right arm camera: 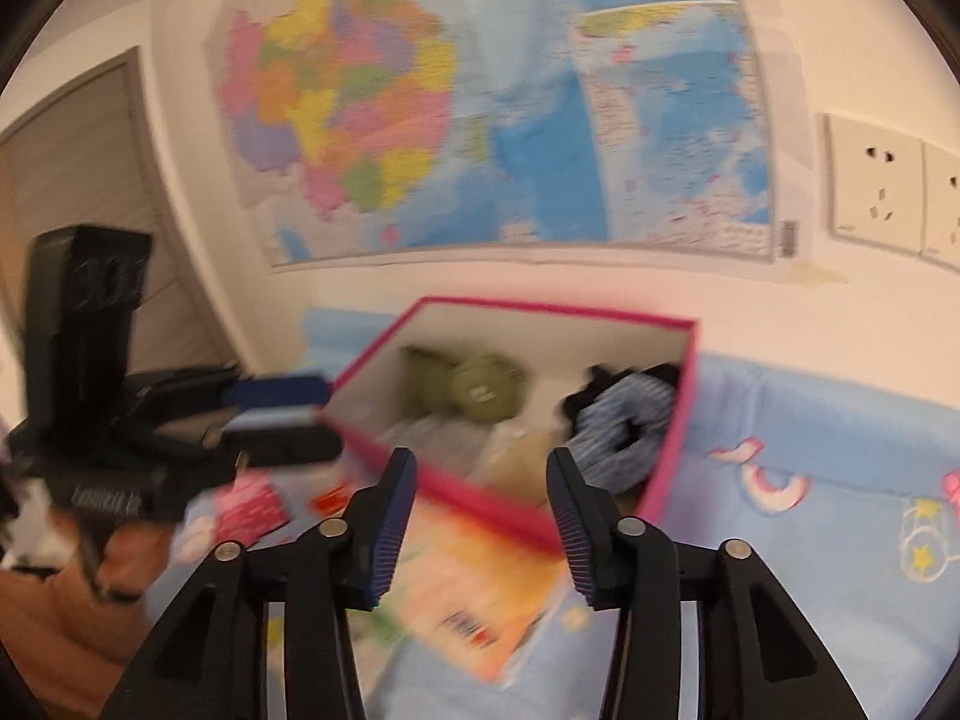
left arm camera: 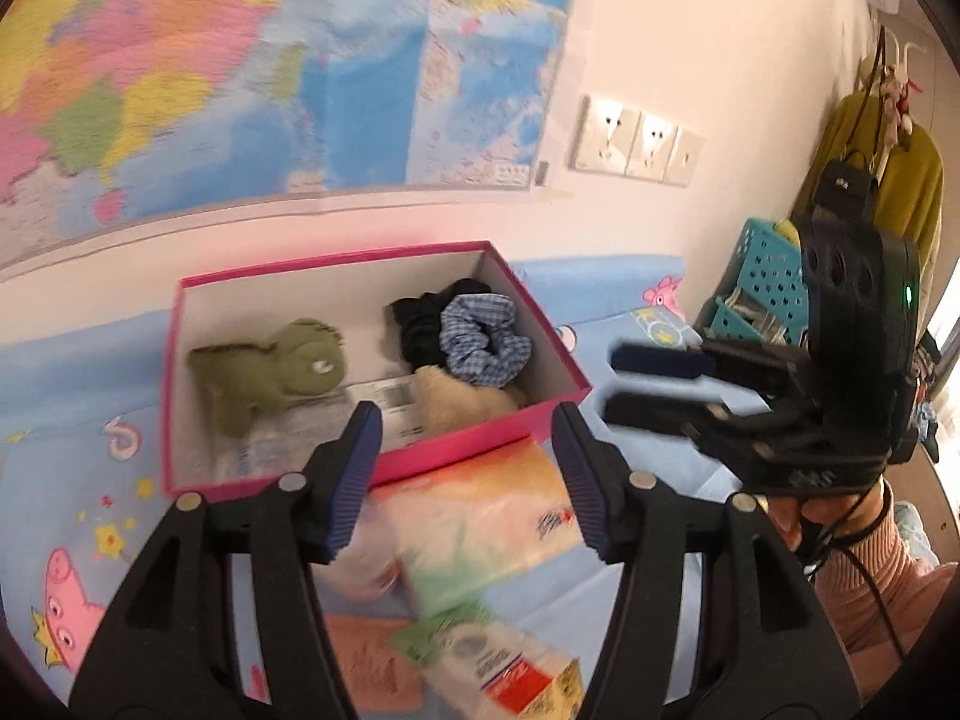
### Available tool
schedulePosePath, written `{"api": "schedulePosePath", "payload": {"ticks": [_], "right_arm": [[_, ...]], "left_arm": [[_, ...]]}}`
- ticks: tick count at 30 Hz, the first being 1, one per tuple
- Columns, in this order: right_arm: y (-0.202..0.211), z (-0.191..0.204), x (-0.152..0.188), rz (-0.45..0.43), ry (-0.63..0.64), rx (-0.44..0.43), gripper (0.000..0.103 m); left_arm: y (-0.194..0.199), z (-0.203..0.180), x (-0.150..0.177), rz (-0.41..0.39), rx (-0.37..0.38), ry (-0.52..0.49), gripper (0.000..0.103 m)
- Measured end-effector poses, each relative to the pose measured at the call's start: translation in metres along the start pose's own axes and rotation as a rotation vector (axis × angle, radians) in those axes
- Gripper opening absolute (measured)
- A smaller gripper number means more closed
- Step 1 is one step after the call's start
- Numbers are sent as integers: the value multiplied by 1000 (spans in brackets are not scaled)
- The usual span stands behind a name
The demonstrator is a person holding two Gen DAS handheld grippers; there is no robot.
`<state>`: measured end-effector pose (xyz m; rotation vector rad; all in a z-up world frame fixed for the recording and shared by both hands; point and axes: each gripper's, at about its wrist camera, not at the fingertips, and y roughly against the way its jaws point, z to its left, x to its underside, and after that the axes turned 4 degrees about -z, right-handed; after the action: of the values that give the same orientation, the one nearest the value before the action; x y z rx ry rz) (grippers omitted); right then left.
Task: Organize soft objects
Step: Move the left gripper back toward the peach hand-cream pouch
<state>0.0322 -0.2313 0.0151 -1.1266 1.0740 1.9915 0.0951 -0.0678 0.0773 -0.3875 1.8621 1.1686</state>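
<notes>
The green plush [left arm camera: 270, 369], scrunchies [left arm camera: 483, 339] and cream piece [left arm camera: 459, 405] lie in the pink box [left arm camera: 462, 441] on the bed [left arm camera: 600, 282], corralled together. Left gripper [left arm camera: 468, 468] and right gripper [right arm camera: 480, 516] hover part-open and empty.

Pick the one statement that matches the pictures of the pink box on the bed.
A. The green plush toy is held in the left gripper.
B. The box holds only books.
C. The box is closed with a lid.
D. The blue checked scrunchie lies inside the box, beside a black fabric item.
D: in the left wrist view the blue checked scrunchie lies in the open pink box, against the black fabric item, while the green plush toy also lies inside, ungripped.
</notes>
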Motion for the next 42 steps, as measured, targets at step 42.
{"api": "schedulePosePath", "payload": {"ticks": [42], "right_arm": [[-57,94,126,526,221,-48,52]], "left_arm": [[-7,85,137,245,-100,158,61]]}}
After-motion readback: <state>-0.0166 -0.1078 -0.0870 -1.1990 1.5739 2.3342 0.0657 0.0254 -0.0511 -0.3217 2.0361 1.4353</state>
